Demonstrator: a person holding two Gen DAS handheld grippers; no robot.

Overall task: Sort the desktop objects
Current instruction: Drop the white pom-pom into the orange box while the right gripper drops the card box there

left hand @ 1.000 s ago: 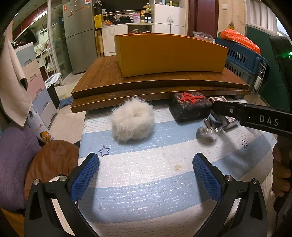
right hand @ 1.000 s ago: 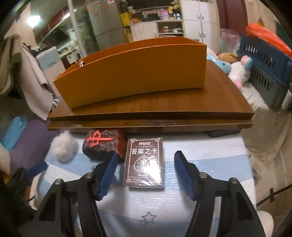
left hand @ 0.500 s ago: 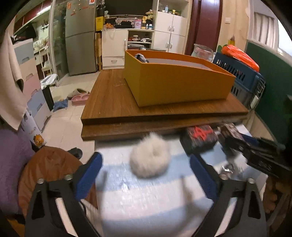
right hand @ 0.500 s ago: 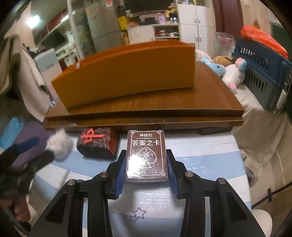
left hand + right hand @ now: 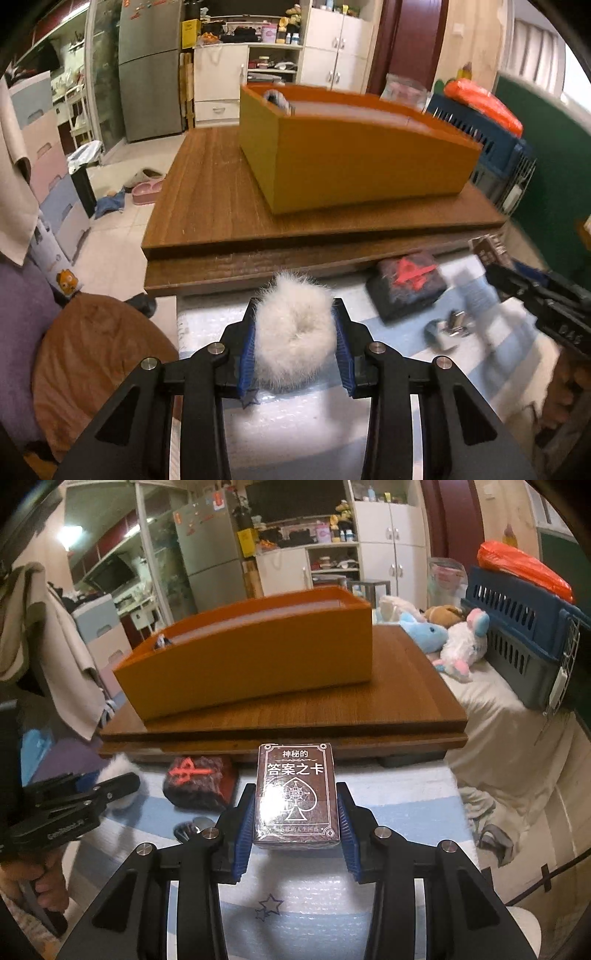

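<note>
The left tongs (image 5: pixel 293 338) are closing on a white fluffy pom-pom (image 5: pixel 291 332), which sits squeezed between their blue pads. The right tongs (image 5: pixel 295 819) clench a dark card box (image 5: pixel 296 794) by its long sides, just above the striped table (image 5: pixel 388 812). To finish well, each should probably lift clear and carry over the orange box (image 5: pixel 251 657) ahead, on the wooden board.

The box (image 5: pixel 251 664) sits on the board (image 5: pixel 406 709), behind the card deck (image 5: pixel 295 794).
</note>
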